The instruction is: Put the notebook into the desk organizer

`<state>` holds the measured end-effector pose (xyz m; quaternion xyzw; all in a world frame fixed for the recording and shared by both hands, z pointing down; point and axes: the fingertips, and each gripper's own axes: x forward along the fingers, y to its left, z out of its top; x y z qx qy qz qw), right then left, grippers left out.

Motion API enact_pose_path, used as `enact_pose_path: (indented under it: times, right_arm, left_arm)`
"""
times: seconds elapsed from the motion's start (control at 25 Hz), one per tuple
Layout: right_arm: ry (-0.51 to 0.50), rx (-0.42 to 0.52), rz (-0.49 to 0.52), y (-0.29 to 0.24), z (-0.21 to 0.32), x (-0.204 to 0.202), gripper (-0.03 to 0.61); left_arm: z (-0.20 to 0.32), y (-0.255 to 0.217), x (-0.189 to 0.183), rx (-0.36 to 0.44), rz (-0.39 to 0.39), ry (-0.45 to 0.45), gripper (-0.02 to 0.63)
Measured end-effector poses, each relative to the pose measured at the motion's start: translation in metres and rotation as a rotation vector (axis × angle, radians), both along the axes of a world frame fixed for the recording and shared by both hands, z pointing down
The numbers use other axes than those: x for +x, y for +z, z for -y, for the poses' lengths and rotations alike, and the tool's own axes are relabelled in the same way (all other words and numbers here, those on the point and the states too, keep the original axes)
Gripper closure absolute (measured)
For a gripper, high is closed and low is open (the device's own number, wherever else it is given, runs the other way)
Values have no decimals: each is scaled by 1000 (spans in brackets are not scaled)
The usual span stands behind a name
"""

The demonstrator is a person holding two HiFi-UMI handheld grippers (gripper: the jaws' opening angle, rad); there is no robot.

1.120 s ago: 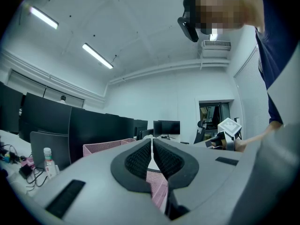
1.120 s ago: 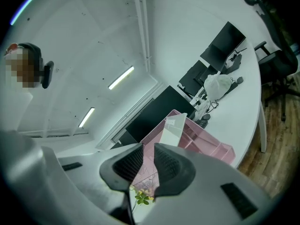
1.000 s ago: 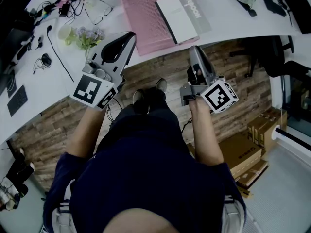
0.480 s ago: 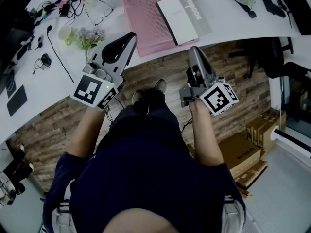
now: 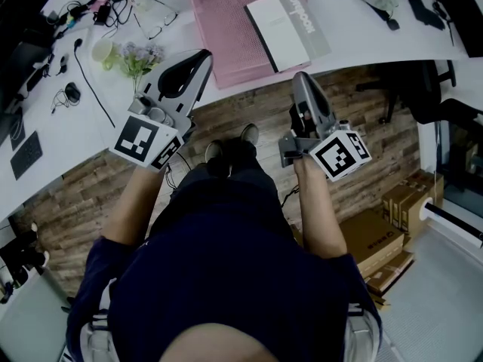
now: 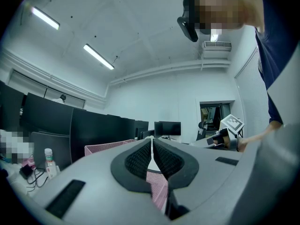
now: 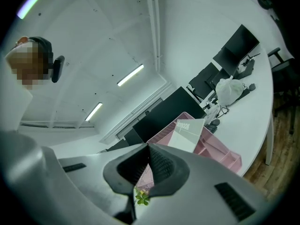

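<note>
The left claw (image 6: 152, 145) is clenched, its two ribbed pads pressed together with nothing between them. In the head view the left claw (image 5: 202, 56) sits over the near edge of the white counter (image 5: 60, 130), just beside the near left corner of the pink mesh desk organizer (image 5: 220, 15). The right claw (image 7: 148, 150) is likewise clenched and empty. From above, the right claw (image 5: 300, 78) is held over the wooden floor (image 5: 226, 118), just short of the counter's edge, and aims up toward the notebook (image 5: 287, 26).

The notebook lies on the right part of the desk organizer, its grey cover jutting past the pink rim over the counter. In the right claw's own view the notebook (image 7: 186, 134) stands tilted against the organizer (image 7: 220, 153), just past the jaw tips.

A small bunch of flowers (image 5: 136, 57) stands on the counter near the left claw, with a pale cup (image 5: 102, 50) just beside it and dark cables (image 5: 72, 93) farther left. A plastic bottle (image 6: 49, 162) and a row of dark monitors (image 6: 93, 128) show in the left claw's view. Cardboard boxes (image 5: 377, 241) lie on the floor to the person's right.
</note>
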<state>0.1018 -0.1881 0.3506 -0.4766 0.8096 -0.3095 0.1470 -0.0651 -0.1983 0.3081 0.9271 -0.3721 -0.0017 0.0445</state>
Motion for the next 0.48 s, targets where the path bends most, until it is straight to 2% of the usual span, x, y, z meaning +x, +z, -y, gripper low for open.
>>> enact_pose_path:
  times: [0.2,0.48]
  right_arm:
    - [-20,26,-20,-7,1,-4,574]
    - [-14,9,-16,-3,-1,-2,574]
  left_arm:
    - [0,-1,0,1,-1,1,575]
    - [2,-1,0,0,0,1,575]
